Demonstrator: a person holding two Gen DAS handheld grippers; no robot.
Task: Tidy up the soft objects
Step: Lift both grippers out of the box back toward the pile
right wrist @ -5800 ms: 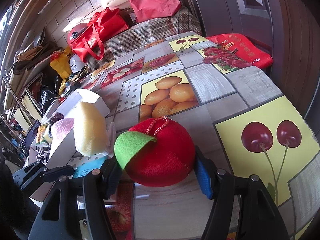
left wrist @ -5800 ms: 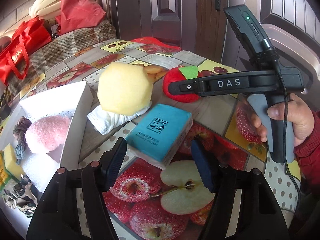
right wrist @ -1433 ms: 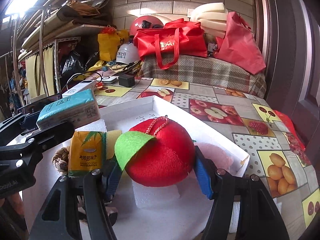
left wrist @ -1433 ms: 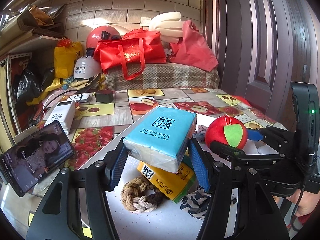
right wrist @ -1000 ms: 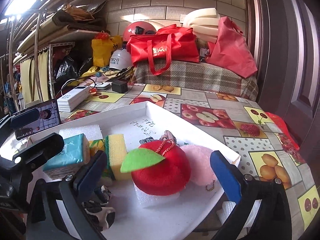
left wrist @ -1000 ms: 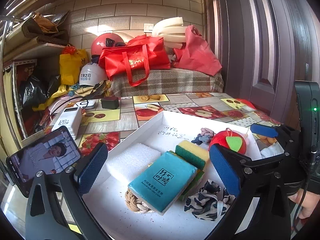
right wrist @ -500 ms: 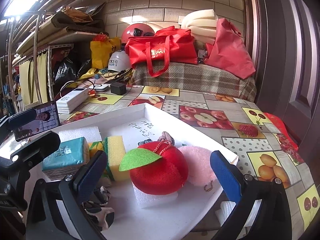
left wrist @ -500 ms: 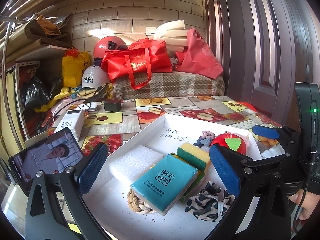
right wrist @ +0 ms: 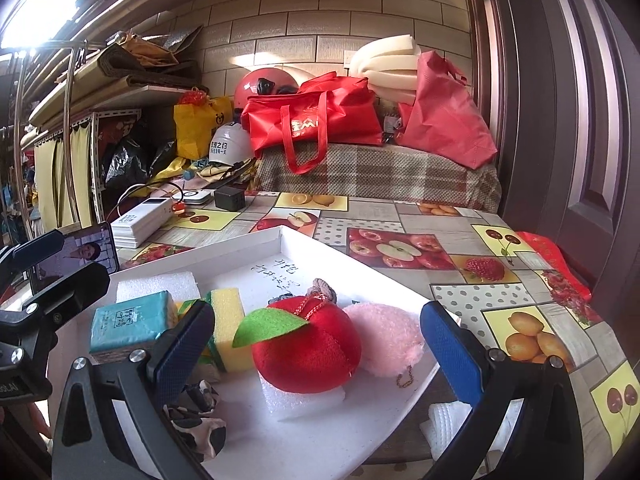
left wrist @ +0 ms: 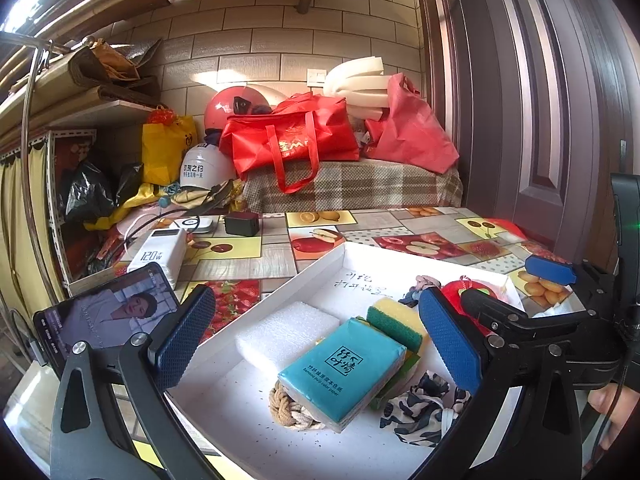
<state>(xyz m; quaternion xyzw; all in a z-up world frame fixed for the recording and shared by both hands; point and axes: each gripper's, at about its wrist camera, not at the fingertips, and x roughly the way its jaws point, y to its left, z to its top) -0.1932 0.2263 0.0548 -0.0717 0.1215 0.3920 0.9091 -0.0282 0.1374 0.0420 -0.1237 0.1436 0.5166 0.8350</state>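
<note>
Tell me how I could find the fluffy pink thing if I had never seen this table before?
Look for the big white tray on the fruit-patterned table. Near its right edge sits a red plush apple with a green leaf. The pink puff is pressed right against that apple on its right: round, fuzzy, pale pink, with a little chain hanging from it.

Red tote bag (left wrist: 294,140), white helmet (left wrist: 200,168), power bank (left wrist: 158,254), propped phone (left wrist: 106,318).

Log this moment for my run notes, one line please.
left gripper: open, empty | right gripper: open, empty | blue tissue pack, plush apple: in white tray
</note>
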